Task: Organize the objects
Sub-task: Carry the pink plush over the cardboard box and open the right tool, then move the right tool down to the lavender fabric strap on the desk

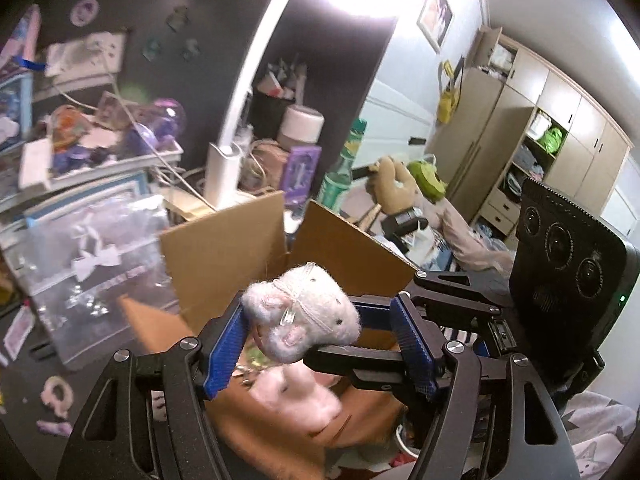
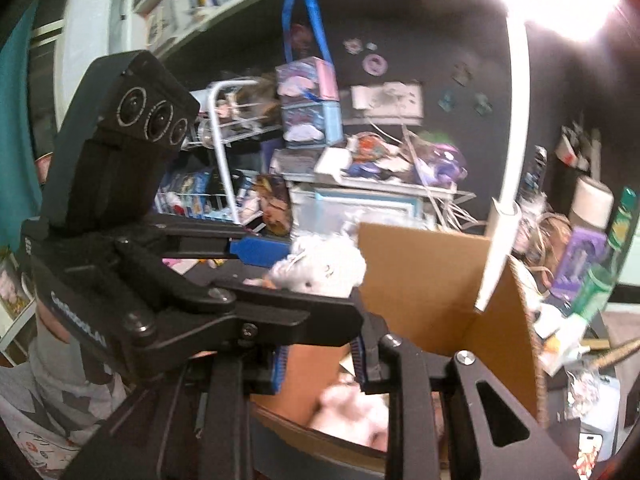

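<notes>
above cardboard box [image 1: 224, 240], left gripper [image 1: 320, 344] around plush toy [image 1: 300, 320]

Home bedrm, wardrobe [image 1: 520, 128], plush toys [image 1: 394, 184], cluttered desk shelves [image 2: 360, 168]

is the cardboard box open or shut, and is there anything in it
Open: the cardboard box has its flaps standing up, and a pink plush lies inside it. What else it holds is too blurred to tell.

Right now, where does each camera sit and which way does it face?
Left wrist: on the left gripper, facing over the plush toy into the cardboard box; right gripper at right.
Right wrist: on the right gripper, facing the cardboard box; left gripper at left.
Shared: plush toy, cardboard box, both grippers.
</notes>
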`<state>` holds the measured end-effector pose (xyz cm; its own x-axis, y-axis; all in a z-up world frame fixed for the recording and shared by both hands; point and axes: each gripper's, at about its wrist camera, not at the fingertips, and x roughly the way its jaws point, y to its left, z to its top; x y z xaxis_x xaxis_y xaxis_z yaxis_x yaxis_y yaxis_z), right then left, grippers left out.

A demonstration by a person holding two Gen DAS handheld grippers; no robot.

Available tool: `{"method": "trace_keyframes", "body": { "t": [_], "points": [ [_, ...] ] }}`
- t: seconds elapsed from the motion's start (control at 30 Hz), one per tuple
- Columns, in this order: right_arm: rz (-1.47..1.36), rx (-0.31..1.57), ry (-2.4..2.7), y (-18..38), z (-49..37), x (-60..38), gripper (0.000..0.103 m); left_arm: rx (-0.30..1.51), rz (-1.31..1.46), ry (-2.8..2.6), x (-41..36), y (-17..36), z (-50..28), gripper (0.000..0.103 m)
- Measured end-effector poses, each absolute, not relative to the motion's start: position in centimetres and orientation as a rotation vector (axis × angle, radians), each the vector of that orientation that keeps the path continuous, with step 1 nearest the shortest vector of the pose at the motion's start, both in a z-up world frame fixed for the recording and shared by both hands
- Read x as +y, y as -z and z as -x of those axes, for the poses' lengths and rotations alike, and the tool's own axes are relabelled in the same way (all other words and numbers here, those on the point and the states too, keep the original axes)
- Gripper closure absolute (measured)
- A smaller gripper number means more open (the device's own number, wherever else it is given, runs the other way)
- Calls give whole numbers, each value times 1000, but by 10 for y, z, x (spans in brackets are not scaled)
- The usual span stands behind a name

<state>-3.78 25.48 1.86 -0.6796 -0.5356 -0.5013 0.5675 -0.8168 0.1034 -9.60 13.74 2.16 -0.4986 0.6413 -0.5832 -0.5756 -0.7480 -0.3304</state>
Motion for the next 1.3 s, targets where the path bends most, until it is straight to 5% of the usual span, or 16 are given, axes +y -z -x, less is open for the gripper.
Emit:
{"method": "trace_keyframes", "body": {
  "t": [0.4,0.5,0.8,1.3],
  "points": [
    [-800,134,2469,-5,57,276,78,-80,1021,-2200,164,-9,113,33],
    [-796,156,2472,-5,56,274,63,-47,1023,-2223,165,-9,111,28],
    [-785,176,2478,-7,53,266,42,-68,977,-2256,150,-17,103,24],
    [-609,218,2391,-35,6,210,28,-203,827,-2469,38,-36,53,10]
  ]
}}
